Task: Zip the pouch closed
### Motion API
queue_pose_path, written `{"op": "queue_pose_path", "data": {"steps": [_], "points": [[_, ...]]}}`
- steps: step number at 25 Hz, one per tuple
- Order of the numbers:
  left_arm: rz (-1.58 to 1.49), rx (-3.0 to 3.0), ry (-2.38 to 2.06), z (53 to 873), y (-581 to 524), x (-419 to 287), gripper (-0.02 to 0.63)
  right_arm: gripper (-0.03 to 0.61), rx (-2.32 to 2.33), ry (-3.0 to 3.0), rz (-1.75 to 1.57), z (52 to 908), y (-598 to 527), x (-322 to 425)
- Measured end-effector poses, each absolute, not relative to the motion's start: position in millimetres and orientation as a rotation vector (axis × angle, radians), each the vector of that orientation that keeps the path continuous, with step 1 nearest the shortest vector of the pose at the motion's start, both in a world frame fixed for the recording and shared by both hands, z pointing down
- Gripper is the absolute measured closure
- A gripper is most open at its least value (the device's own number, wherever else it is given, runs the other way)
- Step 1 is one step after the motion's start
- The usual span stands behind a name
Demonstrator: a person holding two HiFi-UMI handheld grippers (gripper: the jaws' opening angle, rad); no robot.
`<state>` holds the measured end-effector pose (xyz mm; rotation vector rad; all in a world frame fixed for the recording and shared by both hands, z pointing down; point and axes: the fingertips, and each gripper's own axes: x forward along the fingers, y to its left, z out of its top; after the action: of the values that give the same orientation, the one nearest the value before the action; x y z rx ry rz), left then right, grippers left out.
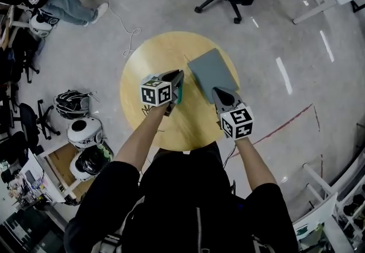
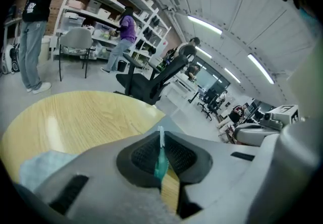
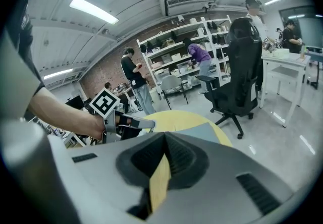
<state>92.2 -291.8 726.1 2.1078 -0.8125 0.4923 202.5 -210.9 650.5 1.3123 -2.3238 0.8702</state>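
Left gripper (image 2: 161, 138) pinching thin teal strip (image 2: 160, 165), right gripper (image 3: 162, 143) closed and empty.
Left jaws are nipped together on the strip, which stands on edge between the pads; what it belongs to is unclear. Right jaws meet at the tips, with only wood showing in the slit behind. In the head view, the grey flat pouch (image 1: 211, 69) lies on the round wooden table (image 1: 151, 55), at its far right. The right gripper's tip is over its near edge and the left gripper is just beside its left edge.
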Motion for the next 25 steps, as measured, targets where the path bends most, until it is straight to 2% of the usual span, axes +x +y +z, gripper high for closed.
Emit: {"op": "queue_pose_path", "data": {"steps": [19,25], "points": [[0.067,2.428,-0.921,562.5,-270.9,-11.7,0.591,0.575,1.078,-2.633,0.725,543.3,-215.9,77.0],[0.017,2.559,-0.934,516.0,-259.5,-30.8,0.591,0.575,0.995,-2.706,0.741,515.4,-208.6,45.8]]}}
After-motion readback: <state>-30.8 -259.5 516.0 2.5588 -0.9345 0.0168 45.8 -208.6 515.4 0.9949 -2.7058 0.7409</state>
